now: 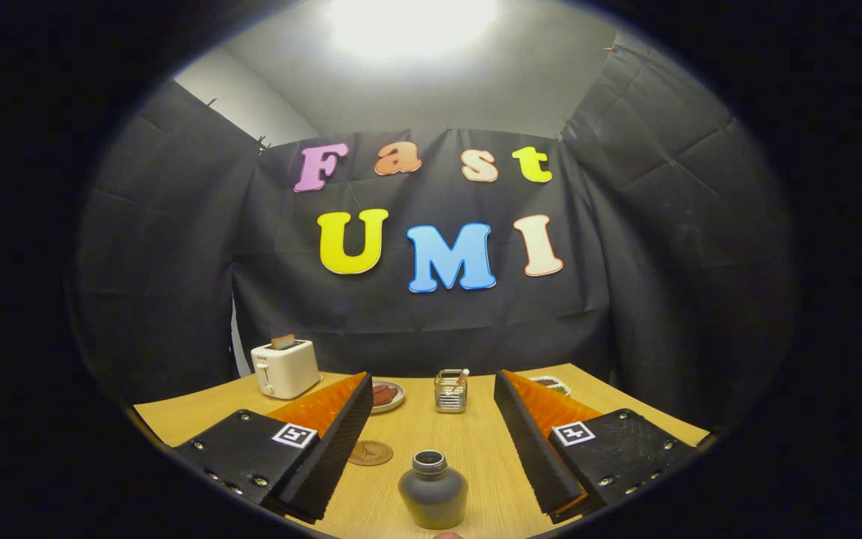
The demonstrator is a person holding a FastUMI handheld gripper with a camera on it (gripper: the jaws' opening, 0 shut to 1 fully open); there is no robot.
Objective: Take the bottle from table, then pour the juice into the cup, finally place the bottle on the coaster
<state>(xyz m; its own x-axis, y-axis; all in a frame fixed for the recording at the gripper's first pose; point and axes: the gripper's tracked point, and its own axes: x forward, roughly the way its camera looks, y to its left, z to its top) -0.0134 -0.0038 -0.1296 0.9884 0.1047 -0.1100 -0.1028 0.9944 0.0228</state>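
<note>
While the hand-held gripper (431, 442) hovers with fingers spread wide and holding nothing, the dark bottle (433, 490) stands upright on the worktop (476, 449) between them, centred and close in, so a short straight advance should bracket it.

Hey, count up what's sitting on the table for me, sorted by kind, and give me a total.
Bottles: 1, the dark bottle standing between the open gripper fingers, untouched.
Coasters: 1, the round coaster beside the left finger.
Toasters: 1, the white toaster.
Plates: 2, plate and far plate.
Wire holders: 1, the wire holder.
Total: 6
</note>
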